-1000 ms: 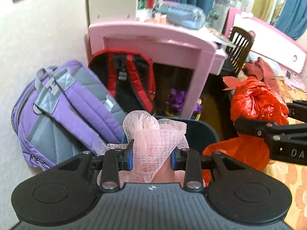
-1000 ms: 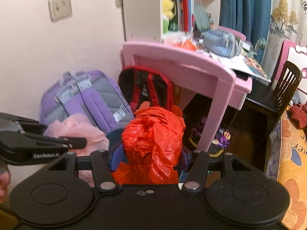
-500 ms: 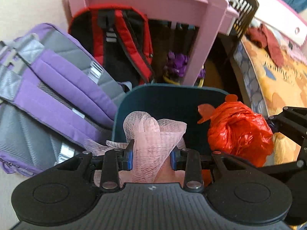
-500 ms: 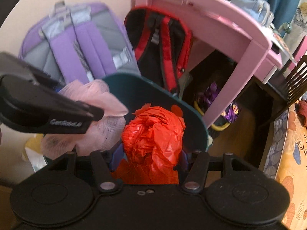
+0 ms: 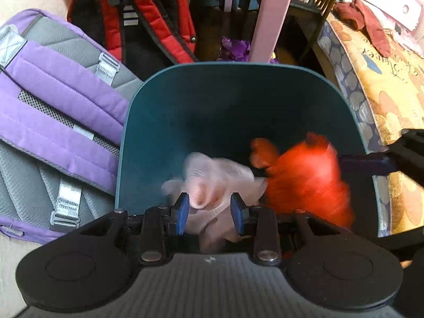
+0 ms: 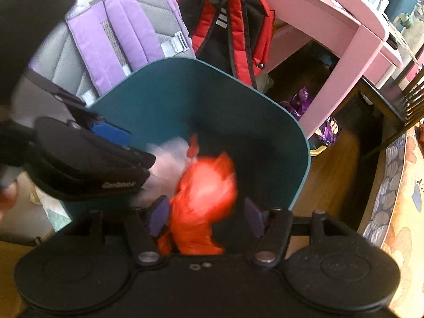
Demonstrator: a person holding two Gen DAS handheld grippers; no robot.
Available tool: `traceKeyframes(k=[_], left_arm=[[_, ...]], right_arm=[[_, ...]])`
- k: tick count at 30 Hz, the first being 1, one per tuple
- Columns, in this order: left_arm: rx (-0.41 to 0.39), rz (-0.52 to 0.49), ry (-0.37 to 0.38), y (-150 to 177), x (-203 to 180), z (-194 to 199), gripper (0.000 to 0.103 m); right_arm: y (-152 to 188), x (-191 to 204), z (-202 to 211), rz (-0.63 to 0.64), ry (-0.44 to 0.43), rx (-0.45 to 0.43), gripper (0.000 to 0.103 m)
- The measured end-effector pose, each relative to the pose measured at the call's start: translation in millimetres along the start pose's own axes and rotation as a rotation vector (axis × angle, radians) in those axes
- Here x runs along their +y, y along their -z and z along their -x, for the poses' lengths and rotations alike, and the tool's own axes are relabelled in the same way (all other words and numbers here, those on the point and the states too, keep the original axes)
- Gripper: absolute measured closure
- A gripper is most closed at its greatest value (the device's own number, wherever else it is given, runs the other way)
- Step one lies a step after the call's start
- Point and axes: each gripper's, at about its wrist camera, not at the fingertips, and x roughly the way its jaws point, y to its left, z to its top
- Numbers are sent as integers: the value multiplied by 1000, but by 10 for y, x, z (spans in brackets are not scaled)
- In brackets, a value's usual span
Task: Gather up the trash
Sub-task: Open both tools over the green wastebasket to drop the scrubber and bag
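Purple backpack (image 5: pixel 58 122): far left, lying against the wall, straps up, its edge just beside the bin.
Red-and-black backpack (image 5: pixel 137 23): behind the bin, left of the desk leg, leaning upright.
Teal bin (image 5: pixel 148 100): centre of both views, open top, rim directly below both grippers.
Left gripper (image 5: pixel 209 213): pointed steeply down over the near left part of the bin; blue pads set narrow with the pink mesh between them. The mesh is blurred, so whether the pads press it cannot be told.
Pink mesh wad (image 5: pixel 220 175): inside the bin mouth, near side, touching the red bag on its right.
Red plastic bag (image 6: pixel 204 193): crumpled, blurred, inside the bin mouth, right of the mesh.
Right gripper (image 6: pixel 206 216): over the near right part of the bin, jaws opening; the bag sits between them, a clear gap at the right pad.
Pink desk (image 6: pixel 352 26): behind and right of the bin.
Purple wrapper (image 6: pixel 299 103): on the floor under the desk.
Patterned bedcover (image 5: pixel 384 79): far right edge.
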Motion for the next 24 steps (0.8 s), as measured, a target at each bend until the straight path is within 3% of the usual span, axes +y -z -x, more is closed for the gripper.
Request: traceKeyframes(k=[5,11,18,24], left_arm=[[9,-28,-25,62,-9,-45,70],[29,-9,-4,147,-19,-36,70],[-29,-30,16,252,-113,350,69],[-84,-26,35,366,-173,766,59]], right_arm=[[-28,35,220,-7,-26,-34,29],[16,14,469,-34,-42,-52,26],[165,-78,803,-101,-44,-98,24],[343,-189,1192,-167,-37,-163,23]])
